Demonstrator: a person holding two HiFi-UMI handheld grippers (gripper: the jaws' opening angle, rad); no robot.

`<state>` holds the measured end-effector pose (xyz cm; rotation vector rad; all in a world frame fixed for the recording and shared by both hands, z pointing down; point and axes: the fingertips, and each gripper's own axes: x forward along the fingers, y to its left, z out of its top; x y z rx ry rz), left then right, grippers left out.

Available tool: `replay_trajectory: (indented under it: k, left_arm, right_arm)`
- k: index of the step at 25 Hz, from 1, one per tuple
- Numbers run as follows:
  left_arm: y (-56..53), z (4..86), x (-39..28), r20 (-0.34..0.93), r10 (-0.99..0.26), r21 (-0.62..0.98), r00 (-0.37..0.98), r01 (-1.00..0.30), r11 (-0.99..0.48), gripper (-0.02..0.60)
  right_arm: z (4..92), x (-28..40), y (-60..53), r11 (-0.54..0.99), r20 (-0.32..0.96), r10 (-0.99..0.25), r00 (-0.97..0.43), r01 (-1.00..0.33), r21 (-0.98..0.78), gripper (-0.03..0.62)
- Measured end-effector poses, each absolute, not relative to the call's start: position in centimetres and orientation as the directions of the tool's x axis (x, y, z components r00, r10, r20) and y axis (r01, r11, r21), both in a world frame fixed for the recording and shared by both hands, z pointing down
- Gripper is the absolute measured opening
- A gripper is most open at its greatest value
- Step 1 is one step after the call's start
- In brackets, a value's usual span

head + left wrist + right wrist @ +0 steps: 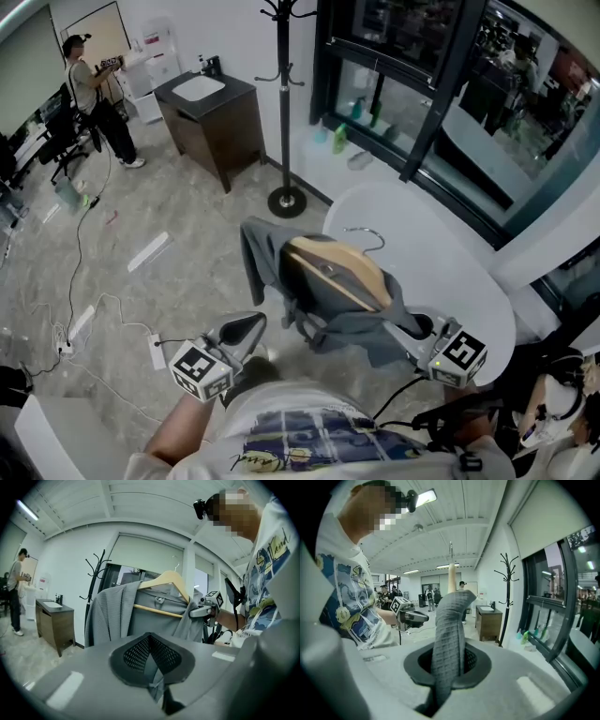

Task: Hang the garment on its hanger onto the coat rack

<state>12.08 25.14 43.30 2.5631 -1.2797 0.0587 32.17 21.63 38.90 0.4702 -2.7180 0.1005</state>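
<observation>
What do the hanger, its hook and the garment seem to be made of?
Hanger: probably wood, pale tan with a smooth sheen. Hook: likely metal, a thin shiny wire. Garment: grey fabric, matte, with a fine waffle-like texture.

Bright, even light; fisheye-warped edges.
</observation>
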Motion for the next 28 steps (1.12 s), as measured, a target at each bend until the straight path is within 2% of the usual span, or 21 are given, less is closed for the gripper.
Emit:
replay_trajectory:
  k: [11, 23, 28]
  left_arm:
    - [17.6, 44.0, 5.6, 0.154, -0.776, 0.23, 0.612, -0.786, -0.574, 0.003]
    - [4.8, 43.2, -5.0, 0.185, -0.664, 0.154, 0.725, -0.688, -0.709, 0.003]
    - [0.3, 42.8, -7.9, 0.16, -0.673, 0.16, 0.722, -0.692, -0.704, 0.003]
  right_arm:
    - [38.6, 25.5, 11.9, 0.951, 0.366, -0.275, -0.889, -0.307, -0.031, 0.012]
    - [33.7, 13.3, -6.2, 0.959, 0.296, -0.276, -0.914, -0.283, 0.02, 0.012]
    - [31.4, 9.7, -13.7, 0.964, 0.303, -0.263, -0.916, -0.261, 0.047, 0.012]
